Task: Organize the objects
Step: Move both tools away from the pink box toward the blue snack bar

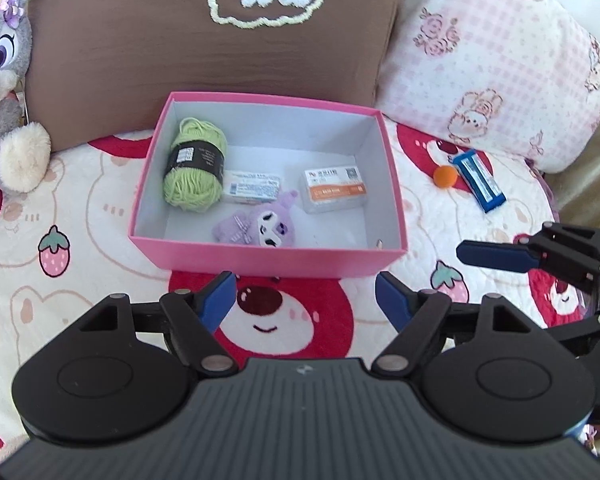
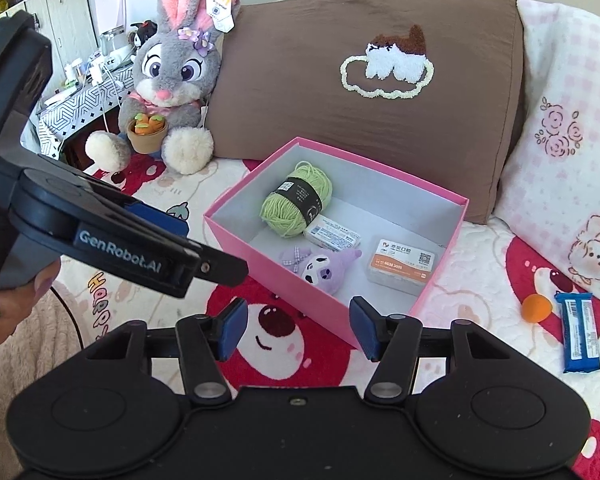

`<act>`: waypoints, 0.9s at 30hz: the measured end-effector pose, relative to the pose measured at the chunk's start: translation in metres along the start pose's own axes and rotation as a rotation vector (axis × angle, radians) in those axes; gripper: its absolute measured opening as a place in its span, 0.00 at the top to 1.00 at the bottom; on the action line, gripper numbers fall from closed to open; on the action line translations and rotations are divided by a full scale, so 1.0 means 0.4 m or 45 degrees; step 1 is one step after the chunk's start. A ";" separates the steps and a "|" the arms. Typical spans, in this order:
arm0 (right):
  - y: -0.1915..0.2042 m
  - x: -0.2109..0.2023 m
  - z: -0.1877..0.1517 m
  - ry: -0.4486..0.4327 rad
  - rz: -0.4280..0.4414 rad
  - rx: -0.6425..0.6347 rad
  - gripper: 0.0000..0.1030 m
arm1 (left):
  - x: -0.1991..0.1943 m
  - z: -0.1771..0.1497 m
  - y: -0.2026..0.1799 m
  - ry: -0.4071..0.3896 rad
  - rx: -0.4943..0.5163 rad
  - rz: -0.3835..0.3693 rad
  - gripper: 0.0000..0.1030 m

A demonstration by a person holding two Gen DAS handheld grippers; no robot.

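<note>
A pink box (image 1: pixel 268 258) (image 2: pixel 236 236) stands on the bed. Inside it lie a green yarn ball (image 1: pixel 194 166) (image 2: pixel 296 204), a small white packet (image 1: pixel 254 188) (image 2: pixel 332 236), a clear case with an orange label (image 1: pixel 334 188) (image 2: pixel 406 266) and a purple plush toy (image 1: pixel 256 224) (image 2: pixel 324 268). An orange ball (image 1: pixel 444 176) (image 2: pixel 536 308) and a blue wrapped bar (image 1: pixel 480 180) (image 2: pixel 580 332) lie on the blanket to the box's right. My left gripper (image 1: pixel 305 298) hovers open before the box's near wall, nothing between its fingers. My right gripper (image 2: pixel 298 326) is open and empty by the box's near corner.
A brown cushion (image 1: pixel 204 40) (image 2: pixel 360 76) and a pink checked pillow (image 1: pixel 496 68) lean behind the box. A grey rabbit plush (image 2: pixel 172 80) sits at the left. The other gripper's fingers (image 1: pixel 500 258) reach in at the right. A hand (image 2: pixel 8 300) holds the left tool.
</note>
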State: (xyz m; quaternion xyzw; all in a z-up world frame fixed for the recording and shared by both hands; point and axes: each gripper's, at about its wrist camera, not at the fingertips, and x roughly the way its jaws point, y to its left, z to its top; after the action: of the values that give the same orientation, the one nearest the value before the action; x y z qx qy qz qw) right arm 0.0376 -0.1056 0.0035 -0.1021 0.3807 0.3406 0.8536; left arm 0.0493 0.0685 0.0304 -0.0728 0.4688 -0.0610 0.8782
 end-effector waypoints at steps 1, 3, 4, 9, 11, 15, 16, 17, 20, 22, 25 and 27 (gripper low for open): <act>0.000 -0.007 -0.003 0.000 -0.004 -0.003 0.40 | -0.004 -0.005 -0.008 0.001 0.012 0.007 0.26; 0.002 -0.022 -0.009 -0.001 -0.021 -0.013 0.37 | -0.014 -0.013 -0.021 0.000 0.030 0.017 0.26; 0.003 -0.027 -0.013 0.004 -0.028 -0.021 0.32 | -0.019 -0.018 -0.028 0.003 0.039 0.017 0.26; 0.005 -0.051 -0.044 0.044 -0.100 -0.082 0.16 | -0.034 -0.037 -0.050 0.012 0.064 0.013 0.20; -0.005 -0.062 -0.058 0.052 -0.117 -0.078 0.16 | -0.036 -0.045 -0.055 0.019 0.064 0.012 0.17; -0.030 -0.090 -0.085 0.051 -0.156 -0.056 0.16 | -0.032 -0.059 -0.071 0.052 0.060 -0.034 0.12; -0.036 -0.097 -0.092 0.051 -0.164 -0.053 0.16 | -0.031 -0.065 -0.081 0.052 0.072 -0.042 0.08; -0.042 -0.105 -0.098 0.050 -0.171 -0.049 0.16 | -0.030 -0.070 -0.093 0.052 0.085 -0.050 0.05; -0.060 -0.128 -0.119 0.046 -0.179 -0.027 0.16 | -0.027 -0.086 -0.127 0.079 0.115 -0.093 0.04; -0.071 -0.143 -0.133 0.042 -0.183 -0.019 0.16 | -0.021 -0.092 -0.149 0.113 0.106 -0.146 0.04; -0.085 -0.169 -0.156 0.020 -0.200 -0.023 0.16 | -0.014 -0.100 -0.176 0.160 0.063 -0.242 0.03; -0.096 -0.187 -0.171 0.007 -0.215 -0.034 0.16 | -0.011 -0.100 -0.192 0.178 0.039 -0.311 0.03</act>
State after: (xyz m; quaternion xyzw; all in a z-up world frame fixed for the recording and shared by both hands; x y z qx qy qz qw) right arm -0.0125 -0.2015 0.0069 -0.1463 0.3685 0.2722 0.8767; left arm 0.0105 -0.0090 0.0262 -0.1117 0.5157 -0.1795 0.8303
